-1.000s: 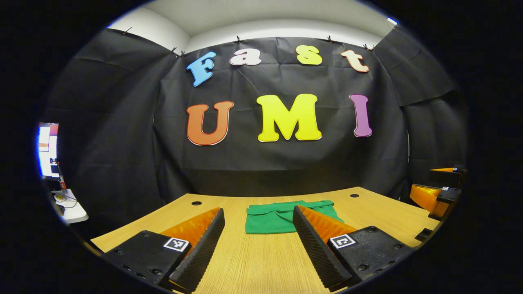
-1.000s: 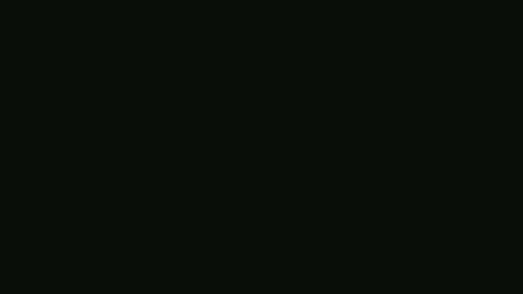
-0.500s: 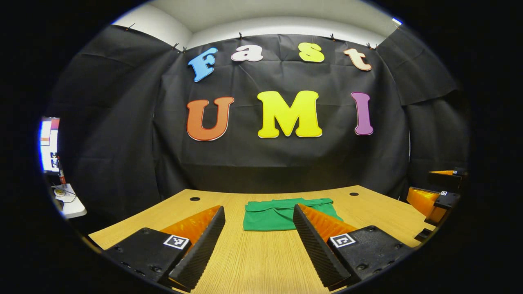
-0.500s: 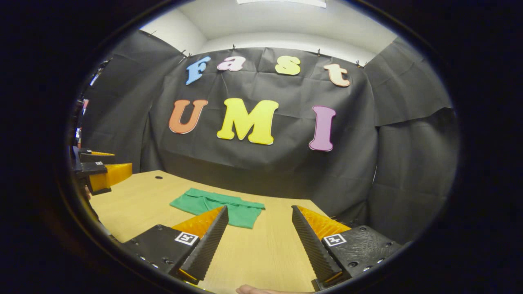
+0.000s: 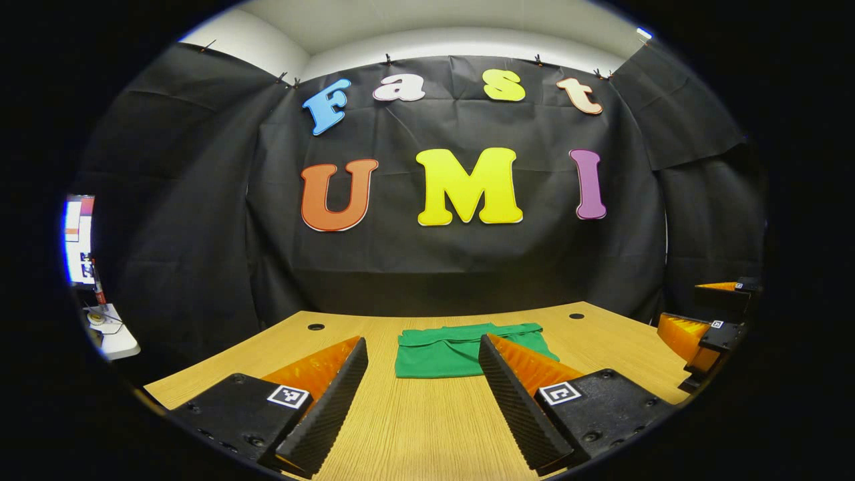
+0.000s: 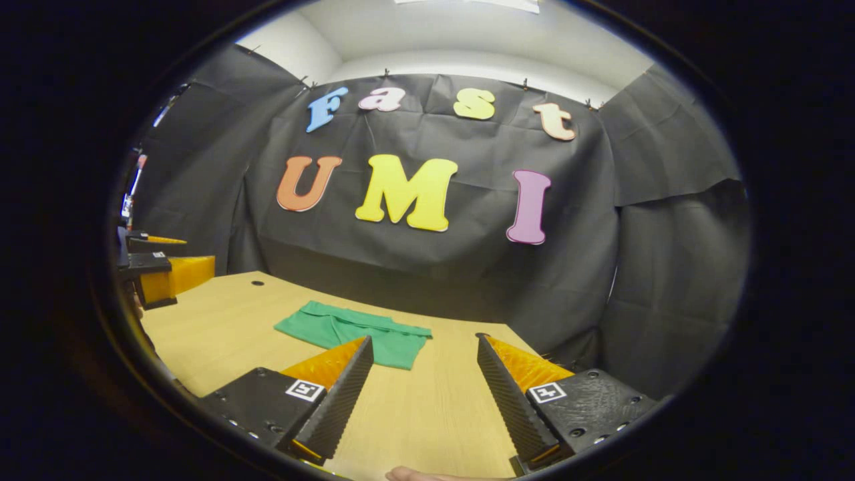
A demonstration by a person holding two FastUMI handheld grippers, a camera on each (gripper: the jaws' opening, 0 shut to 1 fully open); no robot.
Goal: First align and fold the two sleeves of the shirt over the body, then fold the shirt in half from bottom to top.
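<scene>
While both grippers (image 5: pixel 423 374) (image 6: pixel 422 374) gape empty, the folded shirt (image 5: pixel 461 351) lies apparently crosswise on the table (image 5: pixel 427 427).

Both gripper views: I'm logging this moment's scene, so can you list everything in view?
shirt: one, green, folded into a compact rectangle, flat on the table toward the back wall.
table: one, light wood, two small round holes near its far corners.
screen: one, lit, at the far left edge of the left gripper view.
small white stand: one, white, below the screen, small items on it.
left gripper: one, open, holding nothing, above the table short of the shirt.
right gripper: one, open, holding nothing, above the table.
fingertip: one, at the bottom edge of the right gripper view.
</scene>
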